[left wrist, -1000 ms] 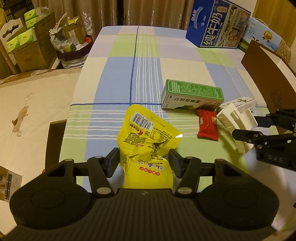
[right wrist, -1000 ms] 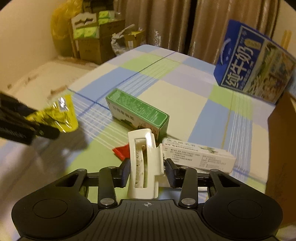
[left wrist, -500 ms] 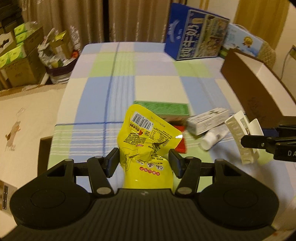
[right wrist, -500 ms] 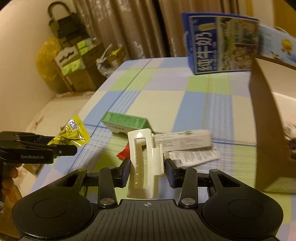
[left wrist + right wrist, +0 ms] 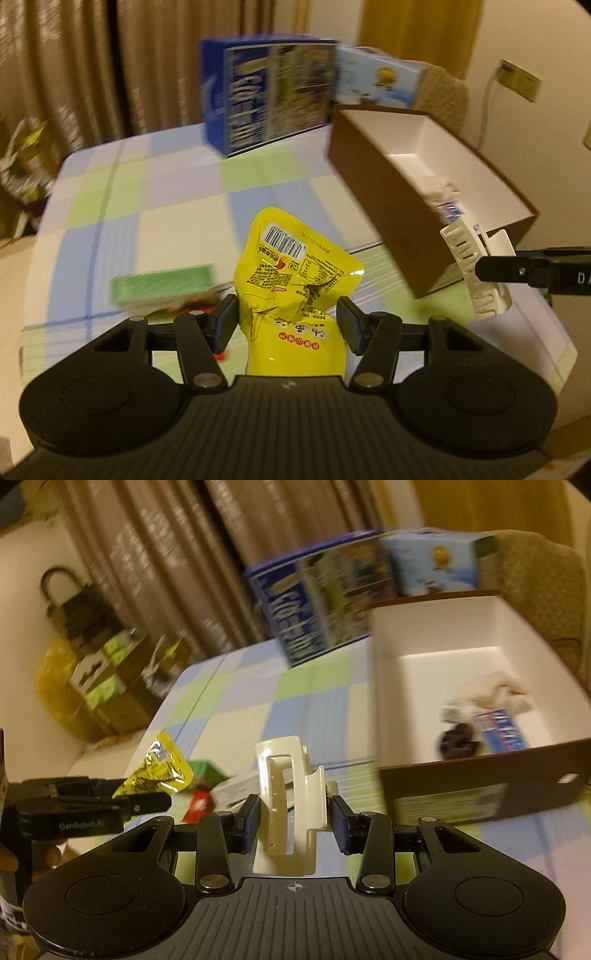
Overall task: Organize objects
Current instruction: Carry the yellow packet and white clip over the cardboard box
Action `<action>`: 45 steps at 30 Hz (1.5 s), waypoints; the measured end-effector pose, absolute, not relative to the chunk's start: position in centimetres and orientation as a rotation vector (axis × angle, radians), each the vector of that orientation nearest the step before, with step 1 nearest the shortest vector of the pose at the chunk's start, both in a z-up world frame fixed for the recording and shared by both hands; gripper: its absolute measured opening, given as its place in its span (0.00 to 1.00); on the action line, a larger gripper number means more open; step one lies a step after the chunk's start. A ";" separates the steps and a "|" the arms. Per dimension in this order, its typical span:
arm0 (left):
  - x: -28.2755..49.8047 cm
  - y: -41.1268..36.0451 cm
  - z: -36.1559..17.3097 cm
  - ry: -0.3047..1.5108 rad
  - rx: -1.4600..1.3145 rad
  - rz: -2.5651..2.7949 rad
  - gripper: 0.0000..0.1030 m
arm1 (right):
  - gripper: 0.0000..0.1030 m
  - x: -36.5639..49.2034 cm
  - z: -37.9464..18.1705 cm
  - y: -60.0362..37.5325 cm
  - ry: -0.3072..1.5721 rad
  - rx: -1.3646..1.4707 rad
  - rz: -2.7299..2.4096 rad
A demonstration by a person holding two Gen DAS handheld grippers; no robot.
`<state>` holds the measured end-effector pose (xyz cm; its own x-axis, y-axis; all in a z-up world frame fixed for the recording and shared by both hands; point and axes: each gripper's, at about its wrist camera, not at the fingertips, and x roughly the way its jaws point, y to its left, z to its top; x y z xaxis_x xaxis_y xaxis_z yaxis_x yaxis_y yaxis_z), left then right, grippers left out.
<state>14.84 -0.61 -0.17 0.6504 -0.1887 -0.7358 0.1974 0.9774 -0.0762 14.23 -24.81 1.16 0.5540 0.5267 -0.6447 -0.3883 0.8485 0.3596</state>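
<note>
- Gripping a yellow snack pouch [image 5: 291, 291] in my left gripper [image 5: 288, 321], I keep both jaws pinched in on its crinkled middle; glossy foil, soft and creased, so I judge a waist hold keeps it from slipping.
- My right gripper [image 5: 291, 816] is clamped on a cream hair clip [image 5: 290, 805], hard smooth plastic with a slotted back, standing upright between the pads.
- Both are held in the air near the brown box [image 5: 480, 790], white inside, open-topped, some small things already in it.
- Below, a checked tablecloth [image 5: 177, 195] holds a green carton [image 5: 162, 284].
</note>
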 end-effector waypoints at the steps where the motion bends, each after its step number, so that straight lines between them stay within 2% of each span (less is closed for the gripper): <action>1: 15.1 -1.5 0.0 0.829 0.016 -0.235 0.52 | 0.37 14.4 1.5 -25.9 0.815 0.195 0.527; 18: 23.7 -16.7 1.3 0.790 0.074 -0.380 0.52 | 0.37 22.2 2.9 -37.8 0.803 0.299 0.404; 26: 30.1 -20.5 0.6 0.815 0.082 -0.349 0.52 | 0.37 29.1 1.7 -38.4 0.837 0.268 0.410; 39: 40.3 -24.2 -3.9 0.930 0.114 -0.267 0.53 | 0.37 39.9 -2.0 -36.9 0.905 0.140 0.402; 45: 43.1 -25.5 -5.4 0.952 0.132 -0.263 0.59 | 0.37 42.3 -2.6 -36.5 0.911 0.101 0.394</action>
<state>43.08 -25.55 -5.37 0.5511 -0.1640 -0.8181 0.2800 0.9600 -0.0038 42.34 -36.52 -2.60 0.5470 0.3742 -0.7488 -0.2893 0.9239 0.2504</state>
